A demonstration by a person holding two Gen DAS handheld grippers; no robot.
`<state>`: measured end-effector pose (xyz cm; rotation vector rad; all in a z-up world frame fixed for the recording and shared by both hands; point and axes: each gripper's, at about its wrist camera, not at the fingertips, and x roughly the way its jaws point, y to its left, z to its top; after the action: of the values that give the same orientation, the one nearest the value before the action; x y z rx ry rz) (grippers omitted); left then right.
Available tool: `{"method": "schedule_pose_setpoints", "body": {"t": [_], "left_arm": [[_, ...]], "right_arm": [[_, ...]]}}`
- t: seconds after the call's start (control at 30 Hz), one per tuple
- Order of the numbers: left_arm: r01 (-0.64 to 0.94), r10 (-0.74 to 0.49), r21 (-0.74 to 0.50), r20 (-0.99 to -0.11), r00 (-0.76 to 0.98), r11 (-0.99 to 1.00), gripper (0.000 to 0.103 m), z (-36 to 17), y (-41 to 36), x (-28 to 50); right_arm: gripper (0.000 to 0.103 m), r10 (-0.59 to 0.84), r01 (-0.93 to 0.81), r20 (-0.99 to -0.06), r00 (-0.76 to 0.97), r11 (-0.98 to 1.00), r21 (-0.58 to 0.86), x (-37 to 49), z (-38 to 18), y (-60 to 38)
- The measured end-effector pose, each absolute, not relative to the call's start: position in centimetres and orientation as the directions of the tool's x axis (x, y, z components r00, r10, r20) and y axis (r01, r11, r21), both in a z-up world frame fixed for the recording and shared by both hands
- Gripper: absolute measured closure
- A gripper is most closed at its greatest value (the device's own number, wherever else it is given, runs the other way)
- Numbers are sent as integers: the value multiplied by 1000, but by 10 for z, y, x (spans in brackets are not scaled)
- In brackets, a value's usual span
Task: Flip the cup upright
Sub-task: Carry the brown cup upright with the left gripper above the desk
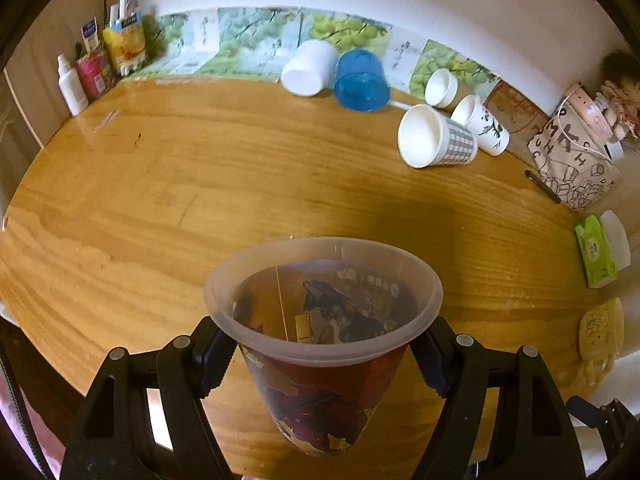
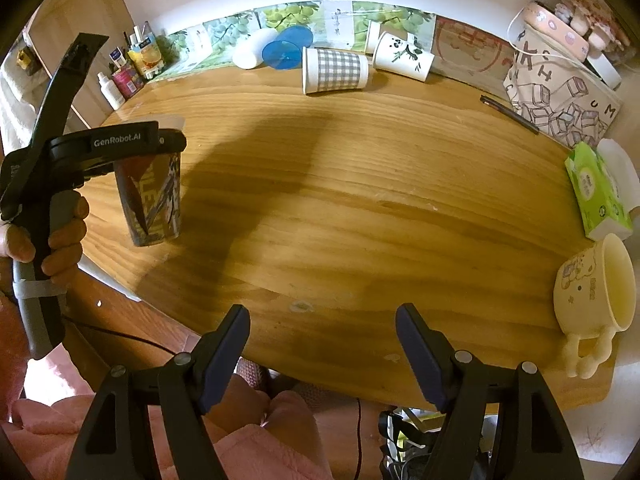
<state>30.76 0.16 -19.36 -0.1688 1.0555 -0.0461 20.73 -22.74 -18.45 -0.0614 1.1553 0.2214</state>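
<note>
My left gripper (image 1: 322,354) is shut on a printed red and blue cup with a frosted plastic rim (image 1: 320,344), gripping it just under the rim. The cup stands upright with its mouth up, its base at the wooden table (image 1: 200,184). The right wrist view shows the same cup (image 2: 154,196) upright near the table's left edge, held by the left gripper (image 2: 160,140). My right gripper (image 2: 322,344) is open and empty, at the near table edge.
Several cups lie on their sides at the back: white (image 1: 308,68), blue (image 1: 360,80), checked (image 1: 436,136), panda-print (image 1: 482,124). A cream mug (image 2: 592,292) lies at the right edge. A printed bag (image 2: 560,96), pen (image 2: 508,114), tissue pack (image 2: 596,192) and bottles (image 1: 76,84) surround.
</note>
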Motion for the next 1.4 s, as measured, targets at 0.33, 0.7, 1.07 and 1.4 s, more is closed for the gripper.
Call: {"method": "schedule_pose_setpoints", "body": {"t": [0.33,0.7,1.07,1.4], "left_arm": [[33,-91,-92,-741,665,995,24,-177,-10,299],[51,-101,-96,-635,766,994,24,-177,-14,281],[58,-77,-51,-631,772,997,24,-193,-21,267],[84,-75,-13,-616,784,996,23,-196,-28,251]], "right_arm": [[27,154,-208,-918,365,975,81,210,-189,-228],[27,160,-197,-919,361,976,93,210,-192,-230],[27,149,-187,-922,358,979,86,203,-192,-228],[27,148,-195,-926,348,977,83,198,-195,-224]]}}
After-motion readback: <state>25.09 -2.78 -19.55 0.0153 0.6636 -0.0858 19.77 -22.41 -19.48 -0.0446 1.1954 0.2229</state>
